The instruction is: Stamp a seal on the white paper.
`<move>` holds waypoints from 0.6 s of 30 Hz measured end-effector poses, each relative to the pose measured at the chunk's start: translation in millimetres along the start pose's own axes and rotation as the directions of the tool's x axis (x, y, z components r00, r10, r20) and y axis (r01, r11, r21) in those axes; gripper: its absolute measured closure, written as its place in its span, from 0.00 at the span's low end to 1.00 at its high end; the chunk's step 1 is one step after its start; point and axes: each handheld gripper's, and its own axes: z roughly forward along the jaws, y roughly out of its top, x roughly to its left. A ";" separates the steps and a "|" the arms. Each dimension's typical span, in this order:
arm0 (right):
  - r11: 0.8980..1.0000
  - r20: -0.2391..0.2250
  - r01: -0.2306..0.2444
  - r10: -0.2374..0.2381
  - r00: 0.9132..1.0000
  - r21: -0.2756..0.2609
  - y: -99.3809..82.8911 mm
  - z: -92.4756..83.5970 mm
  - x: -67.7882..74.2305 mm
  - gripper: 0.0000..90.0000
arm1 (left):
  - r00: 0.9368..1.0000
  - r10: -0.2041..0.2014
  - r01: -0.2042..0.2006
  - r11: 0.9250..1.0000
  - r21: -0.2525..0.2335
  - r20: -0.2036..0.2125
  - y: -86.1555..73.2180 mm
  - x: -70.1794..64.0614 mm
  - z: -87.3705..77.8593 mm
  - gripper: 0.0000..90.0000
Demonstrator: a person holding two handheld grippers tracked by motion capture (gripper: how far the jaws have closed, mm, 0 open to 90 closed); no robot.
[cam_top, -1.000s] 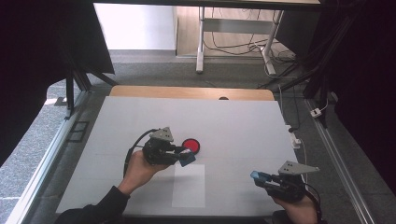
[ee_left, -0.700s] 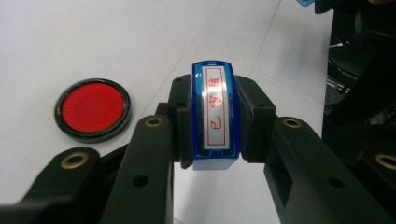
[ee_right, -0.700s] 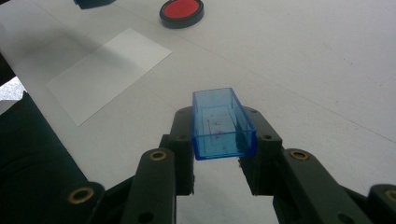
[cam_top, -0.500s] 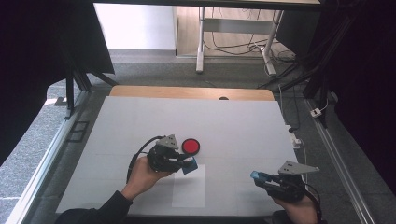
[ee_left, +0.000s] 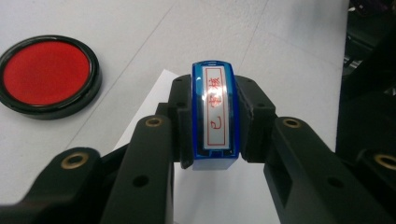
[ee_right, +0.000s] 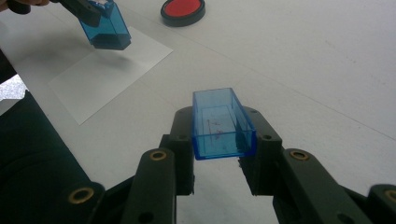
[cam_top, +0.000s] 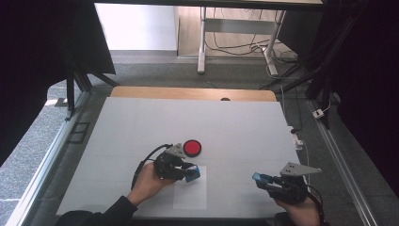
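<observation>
My left gripper (cam_top: 192, 173) (ee_left: 215, 123) is shut on a blue stamp (ee_left: 215, 116) (cam_top: 193, 173) whose label shows red characters. It hovers just above the top edge of a white paper sheet (cam_top: 190, 195) (ee_left: 219, 196) (ee_right: 107, 70); in the right gripper view the stamp (ee_right: 105, 28) hangs slightly off the sheet. A round red ink pad (cam_top: 192, 148) (ee_left: 46, 74) (ee_right: 182, 10) lies just beyond the stamp. My right gripper (cam_top: 261, 179) (ee_right: 222, 135) is shut on the stamp's empty blue cap (ee_right: 222, 123) (cam_top: 259, 178), held above the table near its front right.
The white table mat (cam_top: 235, 127) stretches wide behind the ink pad. A wooden table edge (cam_top: 188, 93) runs along the back, and metal rails (cam_top: 42, 174) flank both sides. A person's sleeve (ee_right: 32, 154) lies close on the left of the right gripper view.
My left gripper has carried the stamp from beside the ink pad toward me and lower, to the top edge of the paper. The right gripper has kept still.
</observation>
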 end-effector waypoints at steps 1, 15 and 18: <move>1.000 0.000 0.000 0.000 1.000 0.000 0.0 0.0 0.0 0.76 | 1.000 0.002 -0.002 1.000 0.004 -0.002 -0.7 -0.3 1.5 0.78; 1.000 -0.006 0.000 0.000 1.000 -0.003 -0.1 0.5 -0.4 0.76 | 1.000 0.010 -0.009 0.998 0.056 -0.024 -6.4 -2.0 14.9 0.78; 1.000 -0.006 0.000 0.000 1.000 -0.002 -0.1 0.5 -0.4 0.76 | 1.000 0.013 -0.011 0.998 0.064 -0.029 -6.3 -3.3 15.1 0.79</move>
